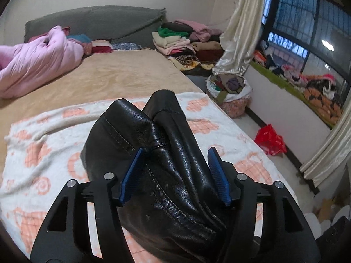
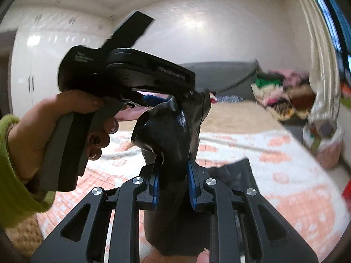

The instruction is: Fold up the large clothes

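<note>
A: Black leather garment [image 1: 166,153] hangs bunched above the bed, over a peach-patterned blanket [image 1: 43,149]. Right gripper [image 2: 173,177] jaws pinch a fold of it.

B: Left gripper [image 1: 175,168]?

A: Jaws spread, leather lying loose between them (no earlier view). Bare tan bedspread [image 1: 122,74] beyond; pink quilt [image 1: 37,59], clothes piles [image 1: 182,39] at the edges.

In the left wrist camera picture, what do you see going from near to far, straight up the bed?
left gripper → black leather garment → white blanket with orange patches → tan bedspread → grey headboard cushion
</note>
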A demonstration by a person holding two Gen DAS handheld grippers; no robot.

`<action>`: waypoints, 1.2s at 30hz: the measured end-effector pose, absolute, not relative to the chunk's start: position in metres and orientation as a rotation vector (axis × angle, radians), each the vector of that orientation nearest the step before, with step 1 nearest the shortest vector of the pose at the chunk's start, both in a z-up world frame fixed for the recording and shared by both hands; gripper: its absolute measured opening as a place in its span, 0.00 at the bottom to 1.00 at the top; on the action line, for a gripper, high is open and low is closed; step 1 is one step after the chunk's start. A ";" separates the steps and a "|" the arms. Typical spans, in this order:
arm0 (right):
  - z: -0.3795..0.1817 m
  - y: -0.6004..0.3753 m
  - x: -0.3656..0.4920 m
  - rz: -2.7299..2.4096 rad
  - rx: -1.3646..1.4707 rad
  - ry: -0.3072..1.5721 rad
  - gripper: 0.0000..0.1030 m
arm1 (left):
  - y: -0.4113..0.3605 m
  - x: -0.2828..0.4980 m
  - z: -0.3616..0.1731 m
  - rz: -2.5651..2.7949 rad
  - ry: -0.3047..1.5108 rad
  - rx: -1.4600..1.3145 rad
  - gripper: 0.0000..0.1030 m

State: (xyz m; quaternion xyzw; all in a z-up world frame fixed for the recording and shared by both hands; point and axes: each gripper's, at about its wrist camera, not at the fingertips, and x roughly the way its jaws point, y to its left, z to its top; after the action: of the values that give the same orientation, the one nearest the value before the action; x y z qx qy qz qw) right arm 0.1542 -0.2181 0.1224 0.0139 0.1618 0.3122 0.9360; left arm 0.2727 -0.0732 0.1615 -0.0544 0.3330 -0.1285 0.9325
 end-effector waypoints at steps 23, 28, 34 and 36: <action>-0.011 -0.334 0.222 0.614 0.953 0.948 0.55 | -0.039 0.256 0.028 -0.213 0.936 -0.149 0.67; 0.037 -0.331 0.228 0.569 0.769 0.863 0.88 | -0.037 0.251 0.021 -0.210 0.926 -0.146 0.69; 0.086 -0.288 0.272 0.530 0.383 0.904 0.92 | -0.041 0.249 0.021 -0.208 0.918 -0.149 0.69; 0.083 -0.264 0.296 0.487 0.276 0.982 0.92 | -0.042 0.250 0.021 -0.210 0.918 -0.149 0.69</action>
State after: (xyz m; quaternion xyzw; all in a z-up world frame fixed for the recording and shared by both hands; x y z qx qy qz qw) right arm 0.2955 -0.2641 0.0826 0.1309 0.4655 0.2306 0.8444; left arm 0.2499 -0.0424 0.0206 -0.0719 0.4418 -0.1012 0.8885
